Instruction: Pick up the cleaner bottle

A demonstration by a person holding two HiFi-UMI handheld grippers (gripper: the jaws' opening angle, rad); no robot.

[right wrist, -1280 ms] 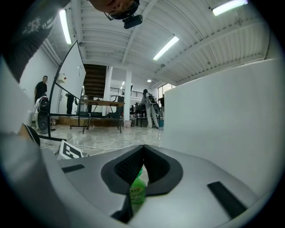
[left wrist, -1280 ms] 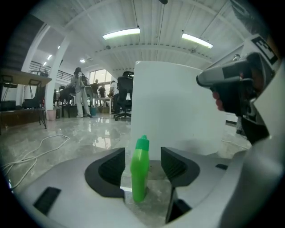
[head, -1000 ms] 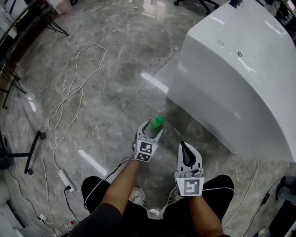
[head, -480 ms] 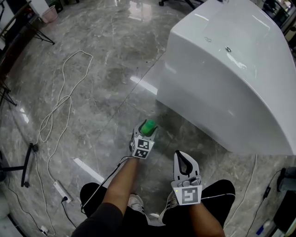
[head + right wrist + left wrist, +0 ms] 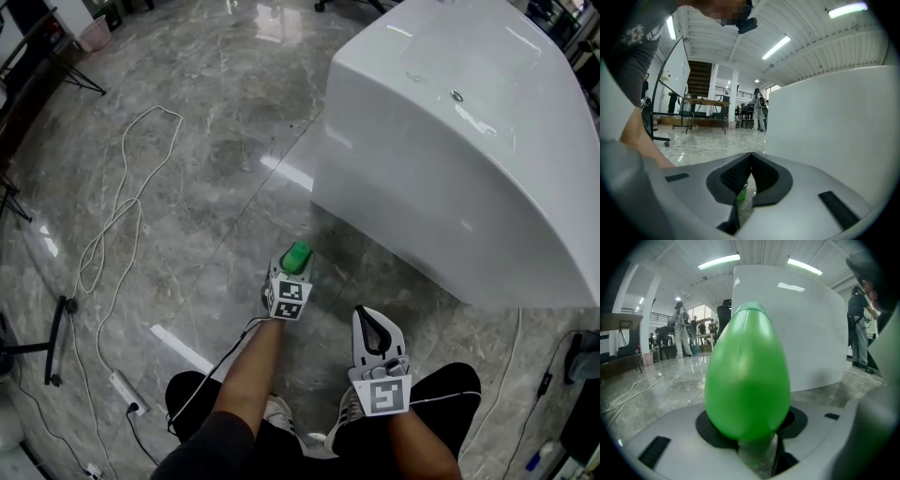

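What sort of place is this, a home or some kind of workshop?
Probably an open studio or test hall, not a home: polished marble floor, a lone white bathtub-like unit, loose cables and a power strip, people standing behind.

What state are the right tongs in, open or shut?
Shut: in the right gripper view the right tongs meet at their tips, nothing clamped.

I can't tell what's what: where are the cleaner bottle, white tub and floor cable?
cleaner bottle (image 5: 297,257), head view, green cap
white tub (image 5: 403,187), head view, side wall
floor cable (image 5: 159,110), head view, loop's top
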